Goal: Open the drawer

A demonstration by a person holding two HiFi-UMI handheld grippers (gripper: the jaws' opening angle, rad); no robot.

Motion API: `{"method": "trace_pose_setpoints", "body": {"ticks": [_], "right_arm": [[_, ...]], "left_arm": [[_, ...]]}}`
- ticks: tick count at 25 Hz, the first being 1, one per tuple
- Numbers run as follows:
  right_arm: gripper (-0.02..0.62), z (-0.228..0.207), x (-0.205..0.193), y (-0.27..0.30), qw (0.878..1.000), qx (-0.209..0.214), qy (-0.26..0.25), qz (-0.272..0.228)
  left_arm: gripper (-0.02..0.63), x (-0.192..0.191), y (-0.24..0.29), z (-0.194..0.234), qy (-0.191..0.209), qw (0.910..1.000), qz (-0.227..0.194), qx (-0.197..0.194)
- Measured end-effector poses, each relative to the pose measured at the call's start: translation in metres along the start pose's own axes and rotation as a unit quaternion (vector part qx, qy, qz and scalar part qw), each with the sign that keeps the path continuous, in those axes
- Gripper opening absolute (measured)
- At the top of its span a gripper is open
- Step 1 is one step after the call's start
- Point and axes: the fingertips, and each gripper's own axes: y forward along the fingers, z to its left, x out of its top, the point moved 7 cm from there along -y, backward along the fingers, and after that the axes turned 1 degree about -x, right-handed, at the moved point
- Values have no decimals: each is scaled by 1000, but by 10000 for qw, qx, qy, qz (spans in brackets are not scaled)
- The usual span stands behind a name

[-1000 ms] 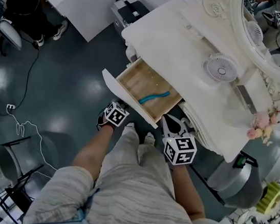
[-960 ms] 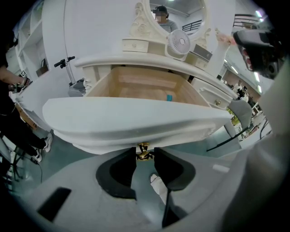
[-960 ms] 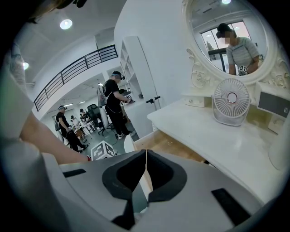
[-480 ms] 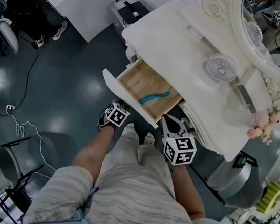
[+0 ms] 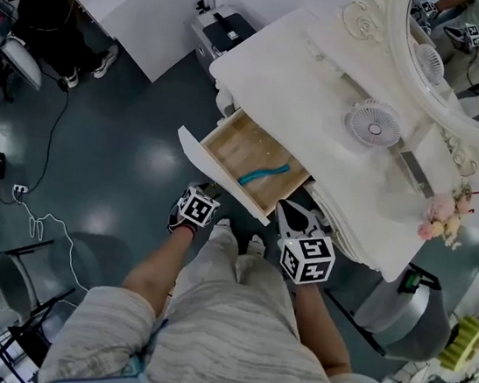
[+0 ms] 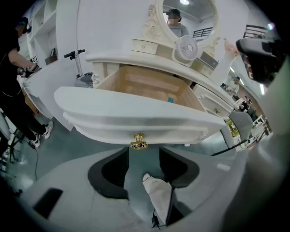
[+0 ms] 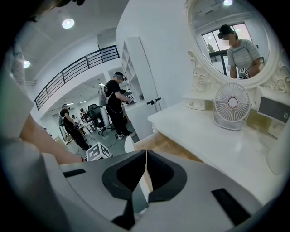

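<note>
One white drawer (image 5: 237,146) with a gold knob (image 6: 138,141) is pulled out, wood inside. The left hand-held gripper (image 6: 144,156) is being opened, with nothing between its jaws. The right hand-held gripper (image 7: 145,156) is closed and empty.

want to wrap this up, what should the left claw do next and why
Probably ease the left claw straight back from the gold knob: the drawer stands pulled well out, a blue item showing inside, and the claw's jaws are opening with the knob just beyond their tips, ungripped.
</note>
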Motion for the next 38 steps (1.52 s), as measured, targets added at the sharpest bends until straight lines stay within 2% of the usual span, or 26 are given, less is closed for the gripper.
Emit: {"method": "trace_pose_setpoints", "body": {"ticks": [7,12,16,22,28,33,38], "right_arm": [[9,-1,6,-3,10000,23,4,-96],[11,-2,11,-6,9998,-4,-18,-208],[9,-3,16,-15,9995,-18,1,-323],[10,-9,19,-32,9988,-73,12,-481],[9,-11,21,-54,9976,-130,14,-676],[9,-11,25,-67,9966,-192,-9,-798],[9,-5,34,-76,9955,-174,-22,-929]], "left_arm": [[206,25,-41,-18,107,9976,-668,-169],[204,57,-75,-37,216,9895,-1337,-498],[186,86,-109,-63,433,9764,-1907,-918],[83,123,-155,-103,846,9542,-2590,-1236],[25,140,-191,-133,1042,9341,-3009,-1617],[14,148,-216,-146,1176,9190,-3287,-1830],[14,151,-233,-147,1244,9088,-3508,-1884]]}}
